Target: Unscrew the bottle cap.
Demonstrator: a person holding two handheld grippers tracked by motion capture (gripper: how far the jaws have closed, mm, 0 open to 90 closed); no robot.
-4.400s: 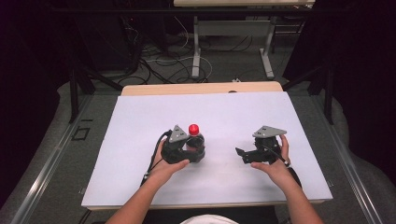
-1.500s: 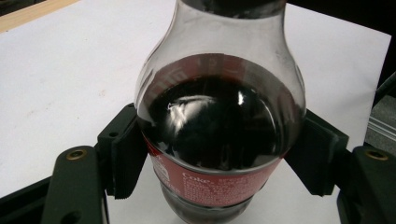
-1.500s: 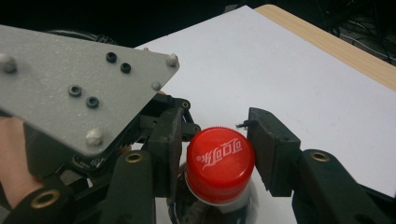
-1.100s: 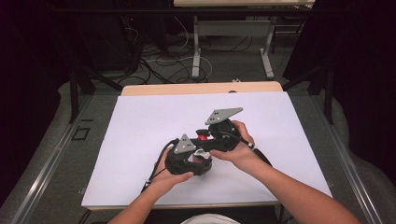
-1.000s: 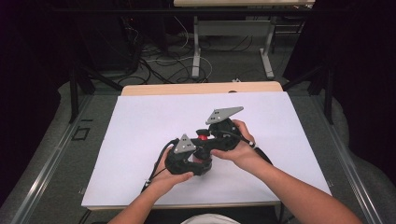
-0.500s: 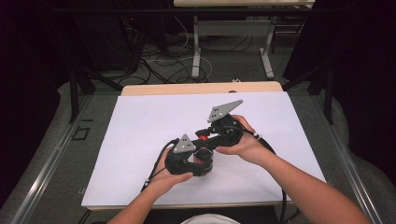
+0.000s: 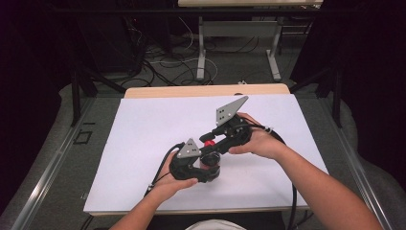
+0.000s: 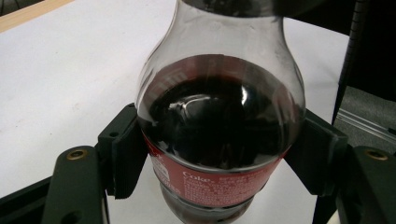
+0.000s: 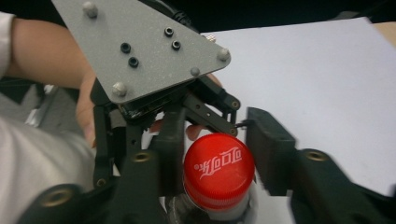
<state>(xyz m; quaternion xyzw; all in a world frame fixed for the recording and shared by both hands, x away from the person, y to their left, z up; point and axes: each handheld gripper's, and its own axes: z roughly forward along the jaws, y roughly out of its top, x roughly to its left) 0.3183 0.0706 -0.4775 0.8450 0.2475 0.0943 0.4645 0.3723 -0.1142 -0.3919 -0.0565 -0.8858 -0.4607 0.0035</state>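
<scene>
A small Coke bottle (image 8: 219, 130) with dark drink and a red label stands upright on the white table (image 7: 143, 134). My left gripper (image 8: 219, 156) is shut on its body, one jaw pressing each side at the label. In the high view the left gripper (image 7: 203, 165) sits near the table's middle front. The red cap (image 9: 218, 170) lies between the jaws of my right gripper (image 9: 217, 154), which reaches in from the right and is shut on it. In the high view the right gripper (image 7: 214, 143) is tilted, its grey plate (image 7: 231, 110) raised.
The left gripper's grey plate (image 9: 140, 51) and the hand holding it sit just beyond the cap. A strip of wooden tabletop (image 7: 206, 91) runs along the far edge. Cables and desk legs (image 7: 201, 52) lie on the floor beyond.
The right gripper has come over from the right side to the bottle's cap. In the last second it tilted, its grey plate rising. The left gripper kept holding the bottle.
</scene>
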